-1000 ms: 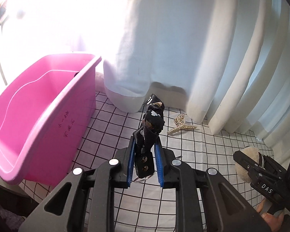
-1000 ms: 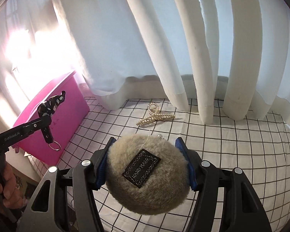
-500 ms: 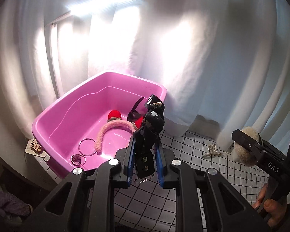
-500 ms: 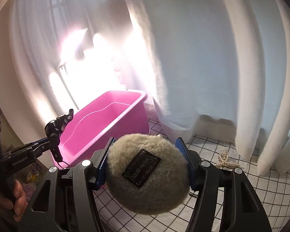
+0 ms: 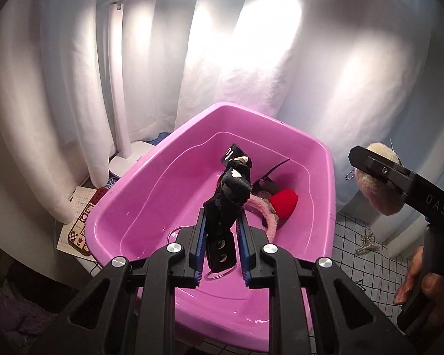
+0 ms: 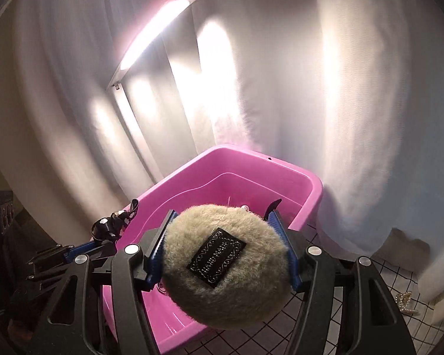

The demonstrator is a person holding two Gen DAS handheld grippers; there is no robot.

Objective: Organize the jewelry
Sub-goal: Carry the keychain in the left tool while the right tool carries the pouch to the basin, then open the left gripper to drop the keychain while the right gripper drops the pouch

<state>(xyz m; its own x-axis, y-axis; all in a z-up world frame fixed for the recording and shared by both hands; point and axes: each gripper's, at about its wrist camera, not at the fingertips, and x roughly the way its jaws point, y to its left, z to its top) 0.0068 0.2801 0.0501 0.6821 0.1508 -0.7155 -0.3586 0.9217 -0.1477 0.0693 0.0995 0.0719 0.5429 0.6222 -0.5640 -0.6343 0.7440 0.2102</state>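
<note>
Both grippers have swung from the gridded tablecloth (image 5: pixel 370 269) to above the pink tub (image 5: pixel 310 153). Narrowly parted, the left gripper (image 5: pixel 221 238) pinches a black patterned fabric strap (image 5: pixel 233 189) upright over the tub's inside. Spread wide, the right gripper (image 6: pixel 222 254) clamps a beige fluffy pom-pom (image 6: pixel 222 284) over the tub's near rim.

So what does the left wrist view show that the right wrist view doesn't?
Only the left wrist view: the red heart and pink headband lying in the tub, the lamp base, the cards beside the tub, and a hand on the right gripper.
Only the right wrist view: the black label on the pom-pom.
Both: the pink tub, the left gripper shut on the black keychain, the right gripper shut on the pom-pom, the pearl clip, the curtain.
</note>
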